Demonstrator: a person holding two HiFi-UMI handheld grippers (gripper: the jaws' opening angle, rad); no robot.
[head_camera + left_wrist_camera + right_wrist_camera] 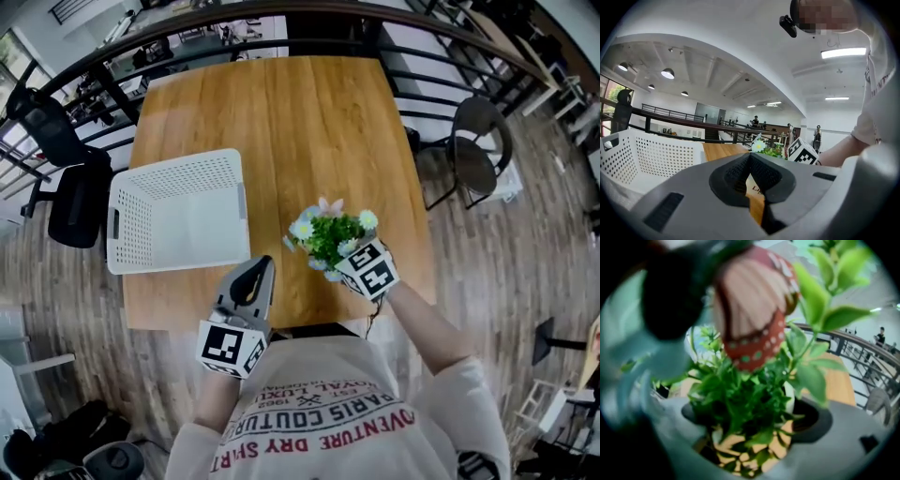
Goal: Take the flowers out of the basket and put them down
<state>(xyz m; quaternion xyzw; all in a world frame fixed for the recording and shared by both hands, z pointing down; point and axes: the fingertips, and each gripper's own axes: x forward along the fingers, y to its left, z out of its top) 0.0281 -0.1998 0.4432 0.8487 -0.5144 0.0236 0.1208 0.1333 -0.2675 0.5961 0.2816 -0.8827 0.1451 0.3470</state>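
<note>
The wooden table (300, 112) spreads out ahead of both pairs of fingers, its near edge just under them. The white perforated basket (173, 167) sits on it ahead and to the left of the left gripper's (750, 157) fingertips, near them but apart, and in the left gripper view its holed wall fills the space left of the pads. A black chair (480, 141) stands off the table, well beyond and to the right of the right gripper's (752, 425) fingers. The flowers (330, 234), a small bunch of green leaves with white and pink blooms, are outside the basket and to its right, rising straight out from between the right gripper's fingers (814, 420). Those fingers are clamped on the lower stems from both sides, and the leaves spill over the pads. Whether the bunch touches the tabletop cannot be told. The left gripper's fingers (733, 176) are pressed together at their tips with nothing between them, pointing over the table's near edge, and the flowers show just right of their tips.
</note>
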